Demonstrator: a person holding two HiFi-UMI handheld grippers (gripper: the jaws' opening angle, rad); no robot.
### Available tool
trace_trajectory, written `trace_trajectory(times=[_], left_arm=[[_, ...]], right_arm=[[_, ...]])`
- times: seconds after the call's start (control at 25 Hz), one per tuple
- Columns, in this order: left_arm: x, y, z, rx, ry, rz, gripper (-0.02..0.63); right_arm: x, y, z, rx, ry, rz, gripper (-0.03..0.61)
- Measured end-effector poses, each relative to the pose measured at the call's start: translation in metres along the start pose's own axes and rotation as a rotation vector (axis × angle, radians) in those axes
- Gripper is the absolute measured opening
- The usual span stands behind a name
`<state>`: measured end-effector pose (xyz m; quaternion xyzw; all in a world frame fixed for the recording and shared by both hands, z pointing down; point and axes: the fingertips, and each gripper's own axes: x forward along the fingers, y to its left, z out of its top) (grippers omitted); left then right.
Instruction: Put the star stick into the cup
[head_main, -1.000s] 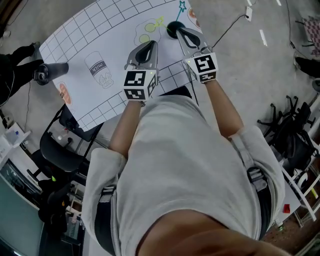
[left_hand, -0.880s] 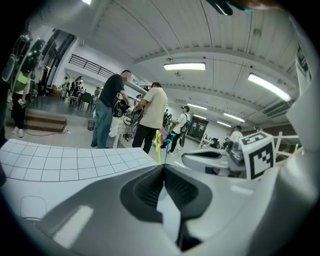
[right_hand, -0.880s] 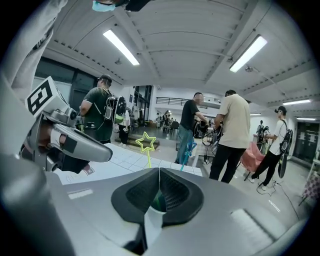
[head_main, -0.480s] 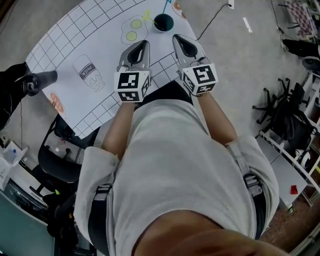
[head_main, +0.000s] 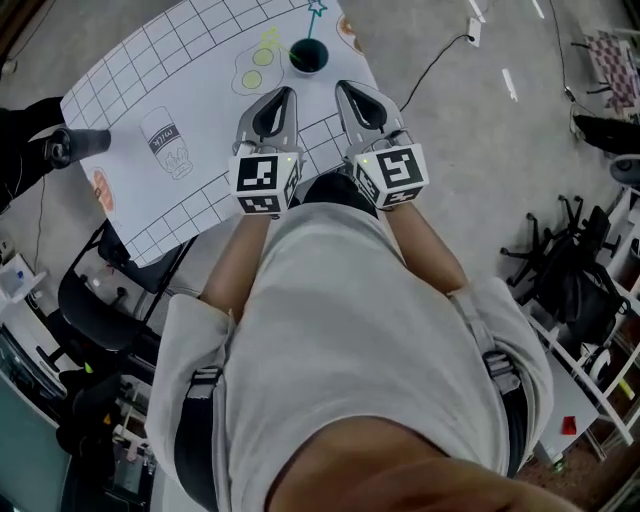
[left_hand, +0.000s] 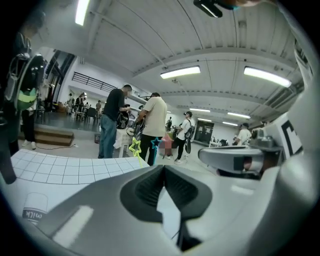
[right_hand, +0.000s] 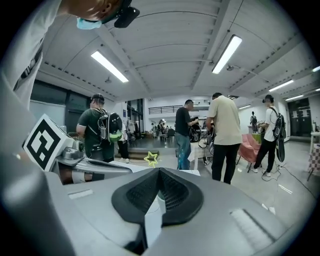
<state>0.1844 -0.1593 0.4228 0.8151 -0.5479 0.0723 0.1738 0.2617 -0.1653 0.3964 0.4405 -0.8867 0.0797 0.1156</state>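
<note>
A dark cup (head_main: 308, 55) stands at the far end of the white grid mat (head_main: 200, 60). A teal star stick (head_main: 317, 8) rises from it, and a yellow-green star stick (head_main: 268, 37) leans out to its left. Both stars also show past the jaws: the yellow-green star (left_hand: 135, 146), the teal star (left_hand: 155, 142), and again the yellow-green star (right_hand: 151, 158). My left gripper (head_main: 283, 92) and right gripper (head_main: 350, 86) hover side by side on the near side of the cup, clear of it. Both are shut with nothing in them.
A person in black at the left edge holds a black cylinder (head_main: 85, 145) over the mat. A milk carton drawing (head_main: 165, 140) lies on the mat. A black chair (head_main: 95, 300) stands under the table, a cable (head_main: 440, 55) crosses the floor, and several people (right_hand: 225, 137) stand beyond.
The right gripper, close by the cup a second ago, has drawn back toward me. The left gripper came back alongside it. The teal star stick stays in the cup.
</note>
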Motion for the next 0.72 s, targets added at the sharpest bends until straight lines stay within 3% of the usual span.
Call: trace_trajectory(times=[0.16,0.44,0.72], left_arm=[[0.000,-0.023,0.000,-0.035,-0.015,0.086,0.003],[0.009,-0.060,0.000,-0.020,-0.027,0.199,0.003],[0.018,-0.102,-0.004,-0.013,-0.020,0.253,0.003]], right_arm=[[-0.015,-0.004,0.001,-0.036,-0.010,0.097,-0.002],[-0.037,-0.028,-0.003,-0.057,-0.034,0.220,-0.002],[-0.066,-0.057,-0.013,-0.043,-0.047,0.289,-0.002]])
